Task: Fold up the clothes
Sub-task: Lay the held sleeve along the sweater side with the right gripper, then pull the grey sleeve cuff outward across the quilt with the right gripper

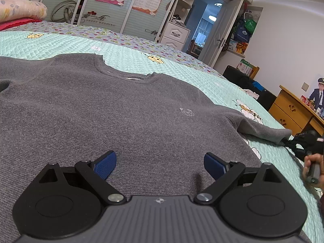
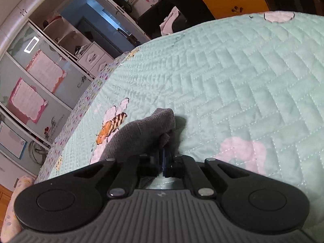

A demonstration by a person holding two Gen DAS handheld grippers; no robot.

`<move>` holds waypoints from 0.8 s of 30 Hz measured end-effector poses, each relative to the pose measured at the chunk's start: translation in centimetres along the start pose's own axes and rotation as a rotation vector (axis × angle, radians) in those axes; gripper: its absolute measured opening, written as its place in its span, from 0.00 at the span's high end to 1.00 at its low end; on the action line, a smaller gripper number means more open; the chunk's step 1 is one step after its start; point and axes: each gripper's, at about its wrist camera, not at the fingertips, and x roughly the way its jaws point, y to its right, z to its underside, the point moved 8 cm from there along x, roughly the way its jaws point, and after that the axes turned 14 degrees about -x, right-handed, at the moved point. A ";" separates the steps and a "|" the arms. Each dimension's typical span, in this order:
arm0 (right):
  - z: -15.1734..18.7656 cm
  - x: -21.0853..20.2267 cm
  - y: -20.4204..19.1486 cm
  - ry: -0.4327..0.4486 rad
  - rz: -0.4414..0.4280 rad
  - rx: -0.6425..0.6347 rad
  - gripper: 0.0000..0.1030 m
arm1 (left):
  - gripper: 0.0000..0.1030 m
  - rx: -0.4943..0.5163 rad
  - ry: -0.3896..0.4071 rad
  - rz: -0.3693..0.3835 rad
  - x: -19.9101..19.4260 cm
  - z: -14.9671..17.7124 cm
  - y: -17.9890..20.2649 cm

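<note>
A grey knit sweater (image 1: 121,111) lies flat, front up, on the mint quilted bedspread (image 1: 50,44), neckline toward the far side. My left gripper (image 1: 160,158) hovers open over its lower body, blue pads wide apart with nothing between them. The sweater's right sleeve (image 1: 269,131) stretches out to the right. In the right wrist view my right gripper (image 2: 164,154) is shut on the sleeve's cuff end (image 2: 141,133), blue pads pressed together on the fabric, which bunches up ahead of the fingers over the bedspread (image 2: 222,81).
A person's hand (image 1: 311,168) holds the other tool at the right edge. Pillows (image 1: 20,10) lie at the far left of the bed. A wardrobe (image 1: 113,6), an open door (image 1: 218,34) and a wooden desk (image 1: 293,109) stand beyond the bed.
</note>
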 end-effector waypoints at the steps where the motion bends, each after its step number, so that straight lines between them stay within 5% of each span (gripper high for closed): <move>1: -0.5 -1.4 -0.8 0.012 -0.026 0.021 0.99 | 0.06 0.000 0.000 0.000 0.0 0.0 0.0; 3: -1.6 -4.2 -2.3 0.036 -0.078 0.062 1.00 | 0.06 0.001 -0.001 0.001 0.0 0.0 0.0; 9: -3.9 -11.6 -2.4 0.118 0.004 -0.031 1.00 | 0.06 -0.003 -0.001 0.005 0.0 0.1 0.0; 14: 0.7 -8.2 1.5 -0.031 0.076 0.029 1.00 | 0.06 -0.005 -0.002 0.006 -0.1 0.1 0.0; 19: 1.4 -8.0 1.5 -0.007 0.093 -0.006 1.00 | 0.06 -0.008 -0.002 0.008 -0.1 0.0 -0.1; 24: 1.6 -6.1 3.3 -0.080 0.098 -0.033 1.00 | 0.06 -0.016 -0.001 0.015 -0.1 -0.1 -0.1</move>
